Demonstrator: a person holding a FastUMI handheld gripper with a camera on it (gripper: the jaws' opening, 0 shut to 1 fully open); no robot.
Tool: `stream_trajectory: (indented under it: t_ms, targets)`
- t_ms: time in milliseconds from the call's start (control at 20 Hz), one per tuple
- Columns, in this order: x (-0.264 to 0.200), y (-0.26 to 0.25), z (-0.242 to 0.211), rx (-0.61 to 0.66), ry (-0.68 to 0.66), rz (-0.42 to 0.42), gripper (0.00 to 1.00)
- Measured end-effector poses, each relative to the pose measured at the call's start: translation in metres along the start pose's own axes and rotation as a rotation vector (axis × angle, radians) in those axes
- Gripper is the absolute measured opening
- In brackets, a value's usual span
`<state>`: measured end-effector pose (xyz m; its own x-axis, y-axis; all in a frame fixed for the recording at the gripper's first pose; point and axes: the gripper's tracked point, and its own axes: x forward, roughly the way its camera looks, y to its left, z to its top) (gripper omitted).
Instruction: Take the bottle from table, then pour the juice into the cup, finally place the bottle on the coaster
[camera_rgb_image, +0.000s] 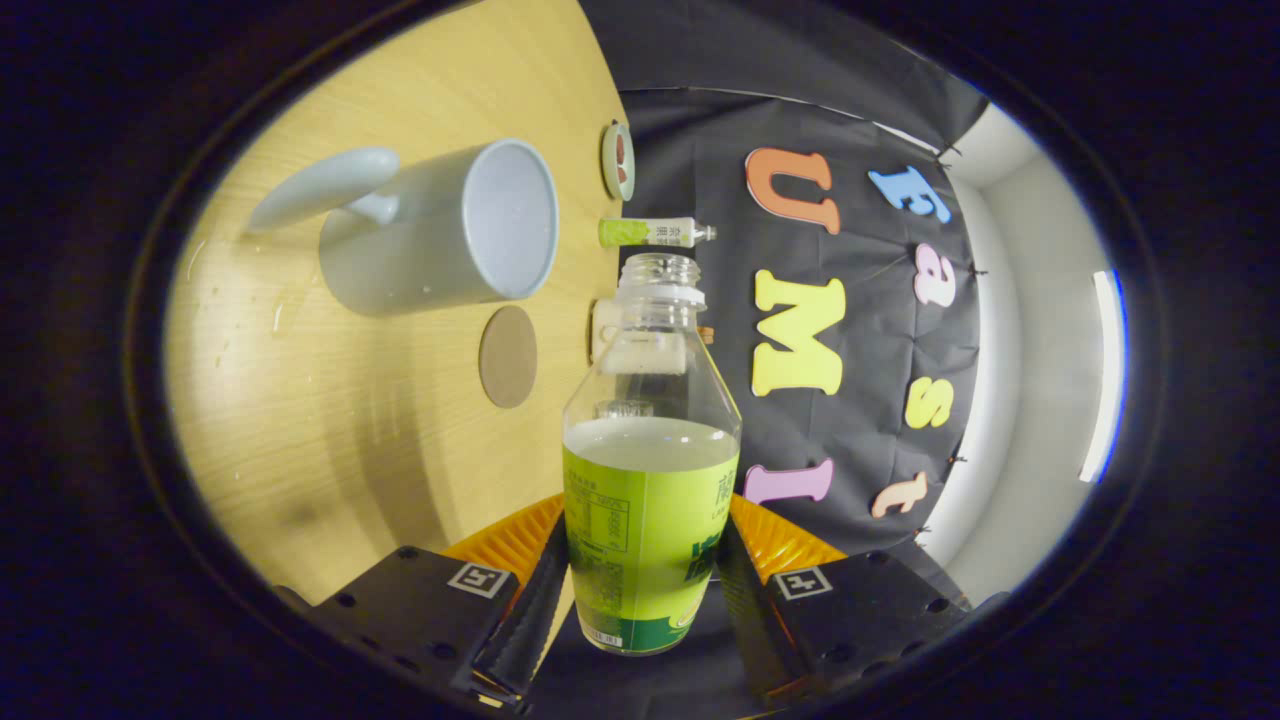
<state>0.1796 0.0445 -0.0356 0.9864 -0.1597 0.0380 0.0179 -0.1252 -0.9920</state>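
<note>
Gripper view: bottle (650, 500) within clamped gripper (640, 590)

Bare tabletop (330, 450) lies around the coaster (508, 356); the cup (450, 230) stands just beside it.

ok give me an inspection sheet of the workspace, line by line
Surface: wooden table, a few droplets.
Job's things: bottle uncapped, about half full, tilted with the view; cup looks empty; round coaster bare, near the cup.
Clutter: small tube and small round dish at the table's far edge.
Tongs: tongs shut on the bottle's label.
Cables: nothing seen.
Surroundings: black cloth wall, light strip.
</note>
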Motion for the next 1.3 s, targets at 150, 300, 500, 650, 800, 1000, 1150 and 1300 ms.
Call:
stream_trajectory:
  t_ms: [150, 300, 500, 650, 800, 1000, 1150, 1300]
  targets:
    - [0.000, -0.010, 0.003, -0.083, -0.011, -0.044, 0.81]
    - [0.006, -0.013, 0.006, -0.131, -0.012, -0.053, 0.81]
    - [-0.003, -0.022, 0.011, -0.236, -0.016, -0.091, 0.81]
    - [-0.003, -0.028, 0.015, -0.320, -0.025, -0.113, 0.81]
    - [-0.006, -0.033, 0.015, -0.356, -0.012, -0.132, 0.81]
    - [-0.004, -0.048, 0.021, -0.428, -0.023, -0.181, 0.81]
    - [-0.007, -0.056, 0.024, -0.468, -0.033, -0.202, 0.81]
    - [-0.007, -0.066, 0.027, -0.499, -0.035, -0.234, 0.81]
